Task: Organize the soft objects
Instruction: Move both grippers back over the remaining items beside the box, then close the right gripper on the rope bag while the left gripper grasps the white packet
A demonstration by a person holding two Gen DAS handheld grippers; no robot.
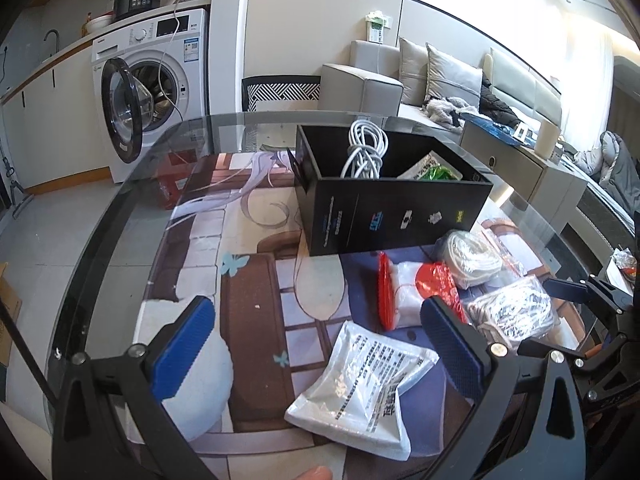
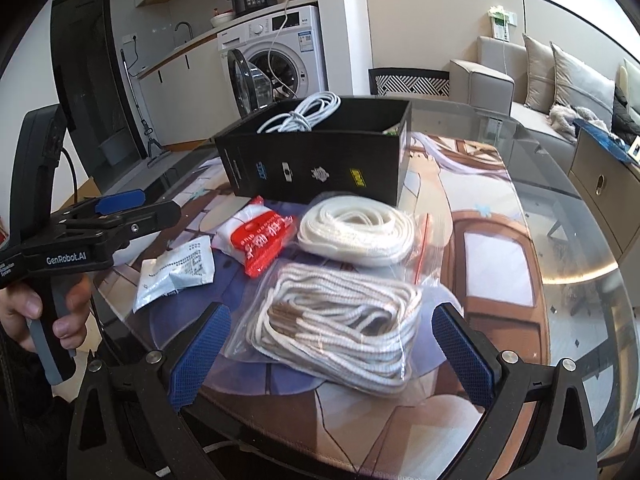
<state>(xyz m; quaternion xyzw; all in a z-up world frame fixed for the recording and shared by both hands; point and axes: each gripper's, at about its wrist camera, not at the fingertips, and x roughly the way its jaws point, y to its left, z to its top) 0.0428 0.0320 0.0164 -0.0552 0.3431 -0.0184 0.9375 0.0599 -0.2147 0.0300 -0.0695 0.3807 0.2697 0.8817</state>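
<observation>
A black box (image 1: 394,210) (image 2: 320,164) stands on the table and holds a coiled white cable (image 1: 365,150) (image 2: 302,116) and a green packet (image 1: 438,170). In front of it lie a silver printed pouch (image 1: 360,380) (image 2: 176,270), a red and white bag (image 1: 412,290) (image 2: 260,240), a bagged flat white cord (image 1: 472,258) (image 2: 356,234) and a bagged white rope (image 1: 512,312) (image 2: 340,328). My left gripper (image 1: 316,344) is open and empty above the silver pouch. My right gripper (image 2: 332,352) is open and empty, its fingers either side of the bagged rope.
The round glass table (image 1: 120,208) carries a printed mat (image 2: 480,240). A washing machine (image 1: 152,92) with its door open stands behind, a sofa (image 1: 440,80) and a cabinet (image 1: 532,172) to the right. The left gripper shows in the right wrist view (image 2: 116,204).
</observation>
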